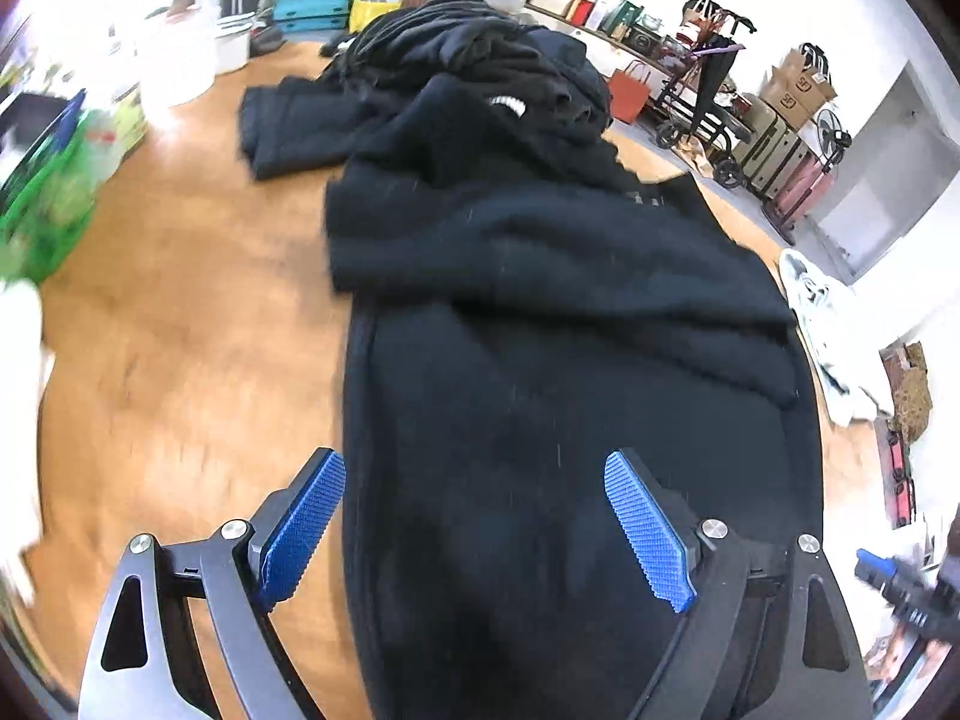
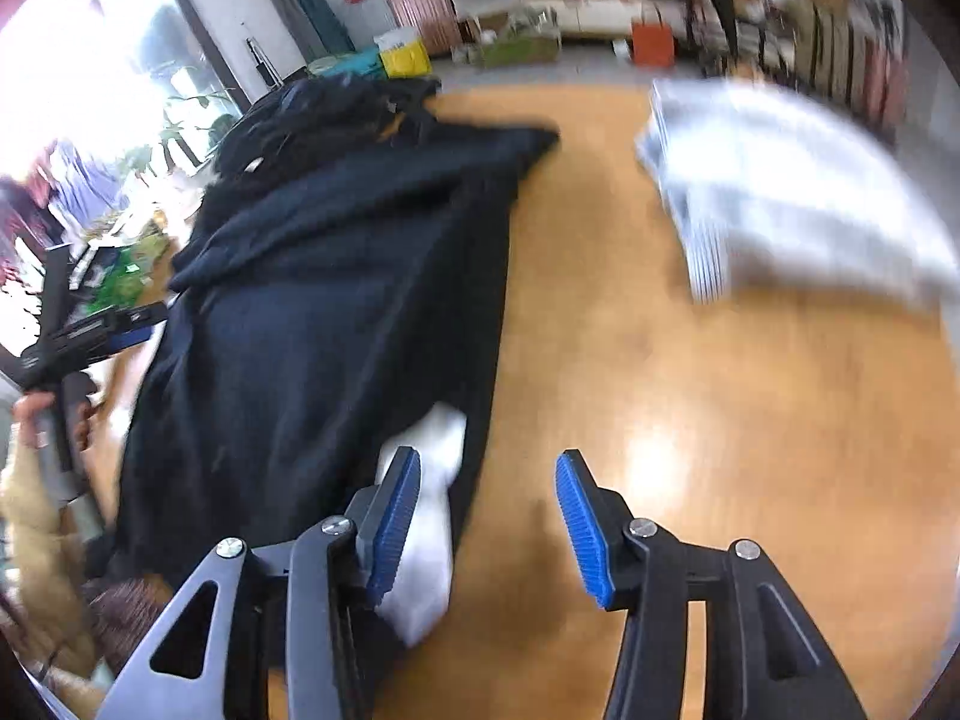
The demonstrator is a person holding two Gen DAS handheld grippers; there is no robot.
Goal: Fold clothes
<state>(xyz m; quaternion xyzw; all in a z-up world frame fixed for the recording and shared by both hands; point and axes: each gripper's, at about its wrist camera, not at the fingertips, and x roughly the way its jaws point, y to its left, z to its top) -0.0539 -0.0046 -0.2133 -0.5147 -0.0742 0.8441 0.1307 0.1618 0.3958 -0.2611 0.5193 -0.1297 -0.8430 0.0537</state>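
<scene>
A black garment (image 1: 570, 360) lies spread along the wooden table (image 1: 180, 300), its upper part folded over in thick creases. My left gripper (image 1: 474, 459) hangs open over the garment's near left edge, with nothing pressed between its blue pads (image 1: 300, 528). In the right wrist view the same garment (image 2: 336, 300) lies to the left. My right gripper (image 2: 487, 456) stands open over its right edge and bare table (image 2: 690, 420), holding nothing. A white patch of cloth (image 2: 432, 516) shows on the garment by the left finger. A hand (image 2: 36, 414) holds the left gripper (image 2: 90, 336) at the far left.
A heap of dark clothes (image 1: 480, 48) and a folded dark piece (image 1: 288, 120) lie at the table's far end. A blurred white stack of cloth (image 2: 780, 192) lies at the right. A green basket (image 1: 42, 210) and white pot (image 1: 174, 66) stand at the left; a stroller (image 1: 708, 96) and boxes stand beyond.
</scene>
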